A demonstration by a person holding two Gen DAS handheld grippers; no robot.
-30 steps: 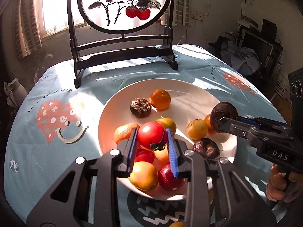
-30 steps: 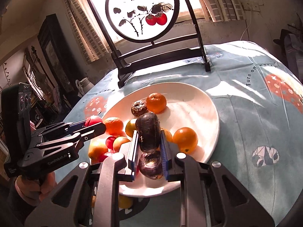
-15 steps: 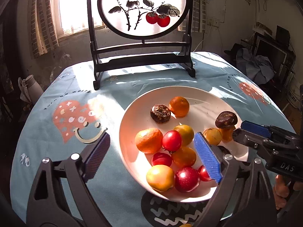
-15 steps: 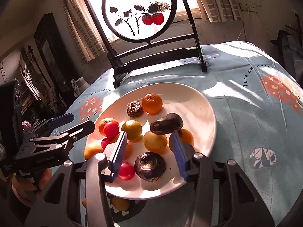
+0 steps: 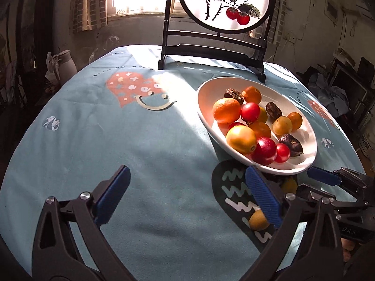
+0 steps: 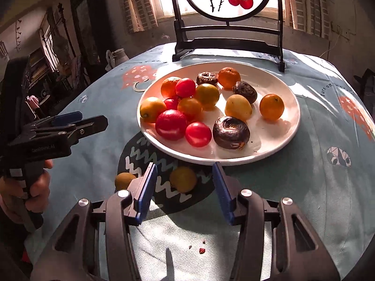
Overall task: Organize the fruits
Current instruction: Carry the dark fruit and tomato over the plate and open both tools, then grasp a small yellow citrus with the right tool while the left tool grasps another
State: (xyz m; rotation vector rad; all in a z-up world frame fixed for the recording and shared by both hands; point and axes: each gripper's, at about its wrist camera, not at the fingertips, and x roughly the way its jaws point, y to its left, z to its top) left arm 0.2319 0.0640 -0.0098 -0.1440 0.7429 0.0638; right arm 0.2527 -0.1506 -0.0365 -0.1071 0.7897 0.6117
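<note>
Both of my tools have just let go. A second ago my left gripper (image 5: 185, 199) clamped a red tomato and my right gripper (image 6: 184, 188) a dark wrinkled fruit over the wide white ceramic plate (image 6: 290, 126). Now the left jaws are opening, spread very wide over bare teal tablecloth (image 5: 117, 128) at the lower middle of its frame, nothing between them. The right jaws stand partly open and empty.

The round red tomato (image 6: 185, 87) sits in the pile at the plate's upper left; the dark wrinkled fruit (image 6: 245, 91) lies just right of centre — both delivered.

Two strays remain off the plate, below its near rim: a small yellow-orange fruit (image 6: 183, 179) ahead of and between the right jaws, and a brownish-green one (image 6: 124, 180) just left of them. I judge those come next.
</note>
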